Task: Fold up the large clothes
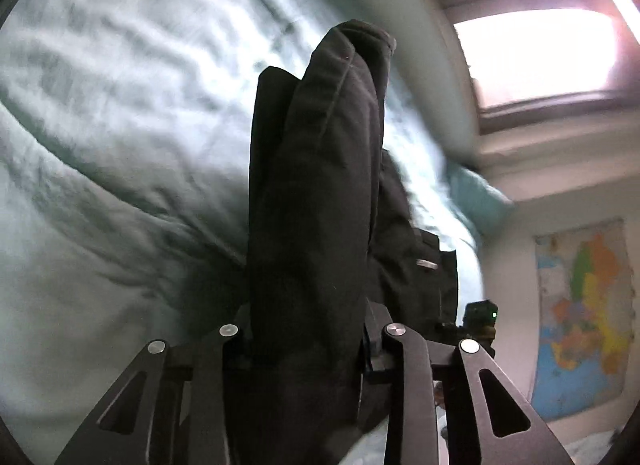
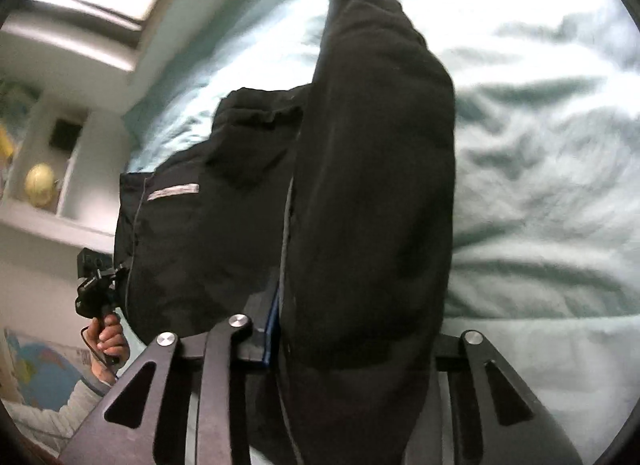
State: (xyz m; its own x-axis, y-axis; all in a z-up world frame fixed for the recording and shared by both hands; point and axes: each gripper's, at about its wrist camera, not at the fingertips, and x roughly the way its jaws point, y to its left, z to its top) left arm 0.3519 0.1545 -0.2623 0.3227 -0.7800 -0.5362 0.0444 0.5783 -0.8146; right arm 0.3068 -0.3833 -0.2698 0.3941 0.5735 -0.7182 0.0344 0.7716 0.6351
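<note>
Both grippers are clamped on the same black garment (image 1: 316, 193) right now. My left gripper (image 1: 308, 341) has a thick bunched edge pinched between its jaws, and my right gripper (image 2: 352, 341) is closed on another fat roll of it (image 2: 372, 169). The cloth looks heavy, matte, maybe padded, with a stitched seam and a small grey strip (image 2: 173, 192) on the slack panel hanging between the two grips. Looks like I'm mid-fold, carrying the edge up off the bed (image 1: 100, 145). Next I'd guess it needs laying down flat and even, both sides together. Beyond is rumpled pale-green bedding, soft and wrinkly.
</note>
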